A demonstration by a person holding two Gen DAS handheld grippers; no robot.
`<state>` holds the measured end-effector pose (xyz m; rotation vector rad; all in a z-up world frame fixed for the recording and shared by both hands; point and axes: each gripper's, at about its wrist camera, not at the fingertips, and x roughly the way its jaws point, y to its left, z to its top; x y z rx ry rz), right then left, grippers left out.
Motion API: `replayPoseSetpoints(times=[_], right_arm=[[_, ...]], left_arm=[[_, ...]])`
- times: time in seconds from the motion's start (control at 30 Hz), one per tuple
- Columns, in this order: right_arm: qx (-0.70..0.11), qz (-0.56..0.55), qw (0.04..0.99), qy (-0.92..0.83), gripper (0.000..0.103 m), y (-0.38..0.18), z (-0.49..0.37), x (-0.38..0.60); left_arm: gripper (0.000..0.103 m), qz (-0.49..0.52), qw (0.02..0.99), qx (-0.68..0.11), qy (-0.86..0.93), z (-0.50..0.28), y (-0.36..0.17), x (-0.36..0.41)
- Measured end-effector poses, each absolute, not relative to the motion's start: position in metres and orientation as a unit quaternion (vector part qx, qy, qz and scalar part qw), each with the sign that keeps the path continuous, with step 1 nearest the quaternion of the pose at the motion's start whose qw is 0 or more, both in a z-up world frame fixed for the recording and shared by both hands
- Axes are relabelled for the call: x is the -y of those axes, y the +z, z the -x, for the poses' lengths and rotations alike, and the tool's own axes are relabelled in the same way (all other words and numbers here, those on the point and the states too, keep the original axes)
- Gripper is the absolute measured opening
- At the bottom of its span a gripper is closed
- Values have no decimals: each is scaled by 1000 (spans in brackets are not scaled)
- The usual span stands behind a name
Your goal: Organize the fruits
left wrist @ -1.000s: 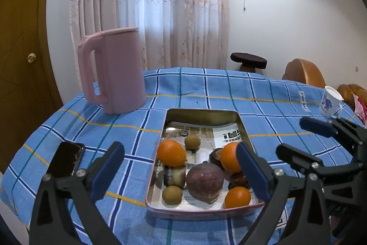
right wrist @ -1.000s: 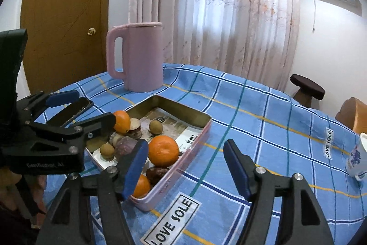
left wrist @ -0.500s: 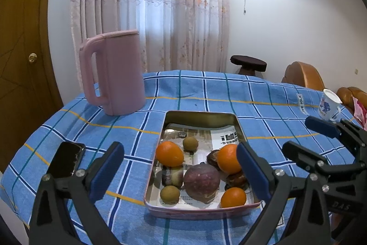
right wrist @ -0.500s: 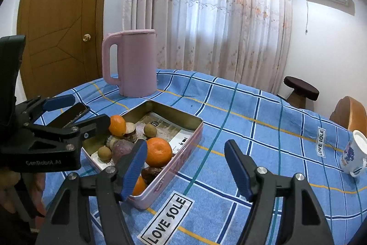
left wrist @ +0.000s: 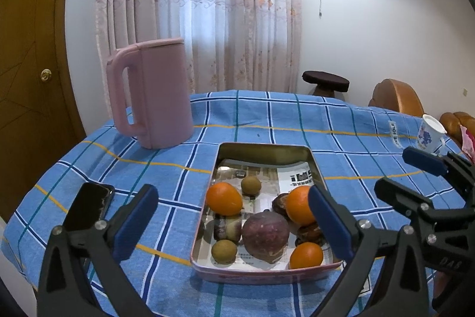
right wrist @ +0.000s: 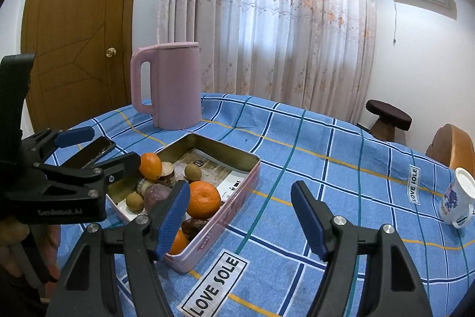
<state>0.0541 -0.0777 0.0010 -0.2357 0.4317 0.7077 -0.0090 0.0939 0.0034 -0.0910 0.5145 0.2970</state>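
On the desk [left wrist: 267, 121] with a blue checked cloth, a black phone [left wrist: 89, 205] lies at the left, near a pink jug [left wrist: 154, 94]. The left tongs [left wrist: 234, 223] stand wide with nothing between them, above the near end of the metal tin [left wrist: 267, 149]. The tin holds oranges [left wrist: 223, 198], small brown fruits [left wrist: 251, 184] and a purple fruit [left wrist: 265, 235]. The right tongs [right wrist: 240, 216] are also wide and empty, just right of the tin. A white mug [right wrist: 457, 201] is far right.

left gripper [left wrist: 234, 223]: jaws held wide apart, nothing gripped, angled downward
right gripper [right wrist: 242, 217]: jaws spread open, nothing held between the blue pads
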Motion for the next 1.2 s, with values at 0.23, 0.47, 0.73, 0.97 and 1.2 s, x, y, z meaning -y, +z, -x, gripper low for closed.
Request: replayPoseSetpoints(times=[0.23, 0.47, 0.73, 0.97, 1.2], right_arm=[[-213, 111, 909, 341, 72, -2, -56, 79], [-212, 108, 910, 339, 72, -3, -56, 82], [-211, 106, 912, 335, 72, -4, -57, 85], [-208, 100, 916, 327, 72, -2, -58, 93], [-206, 99, 917, 326, 72, -1, -57, 96]], left_arm=[[103, 43, 955, -255, 145, 11, 3, -91], [103, 39, 954, -258, 151, 10, 2, -91], [103, 29, 954, -258, 152, 10, 3, -89], [103, 33, 954, -264, 140, 9, 4, -85], [103, 26, 954, -263, 140, 9, 5, -80]])
